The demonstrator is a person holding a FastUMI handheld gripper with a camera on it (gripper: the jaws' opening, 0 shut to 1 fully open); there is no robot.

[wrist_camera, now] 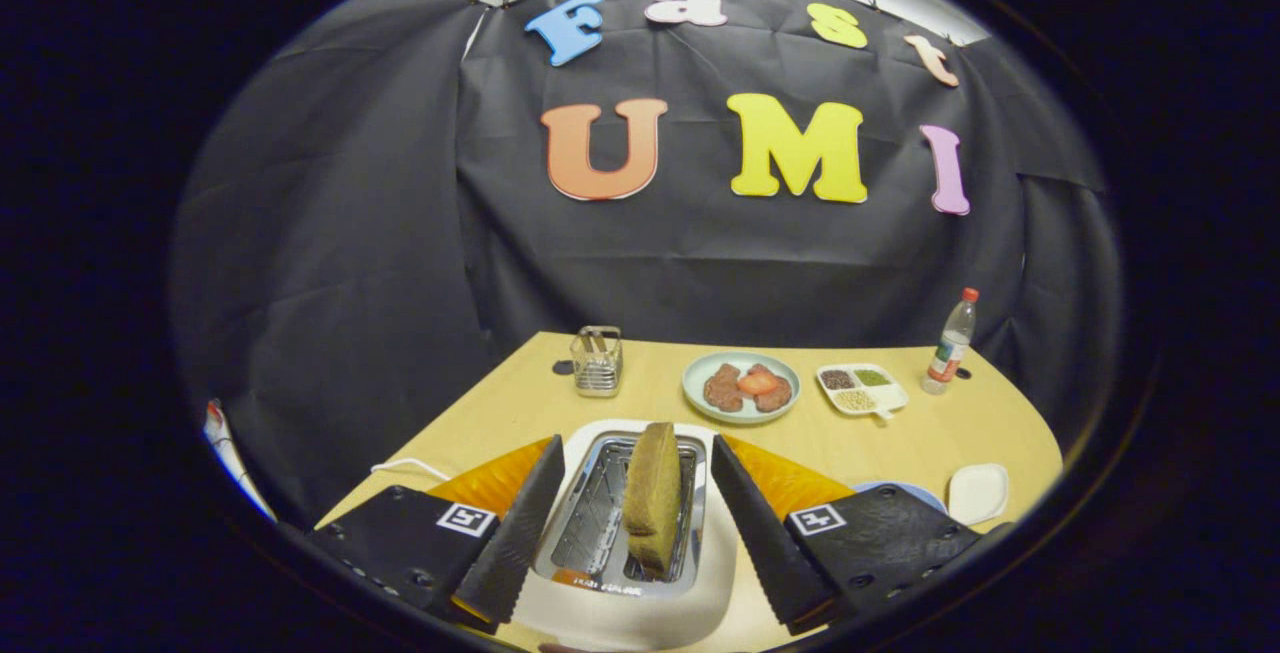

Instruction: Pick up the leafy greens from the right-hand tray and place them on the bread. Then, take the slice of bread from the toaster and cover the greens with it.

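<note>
- Fingers of the handheld gripper are standing spread wide, one on each side of the white two-slot toaster, pinching nothing; the gap looks set so the bread can pass between them before they close.
- Brown slice of bread is standing upright on edge in the toaster's right slot, sticking well up out of it, which is leaving its flat faces open to a grasp from both sides. It is sitting between the fingers and touching neither.
- Judging by this, the step in hand is the second one: taking the slice out of the toaster.
- Leafy greens and the bread they should lie on are not something I can make out, so I cannot tell whether that step is done.
- Farther off on the tan wooden table, a pale green round plate is holding two brown patties with a red slice on top, with a white divided tray of small grains just to its right and a clear plastic bottle with a red cap beyond that.
- A small wire rack is standing at the far left, and a white square dish is lying near right.
</note>
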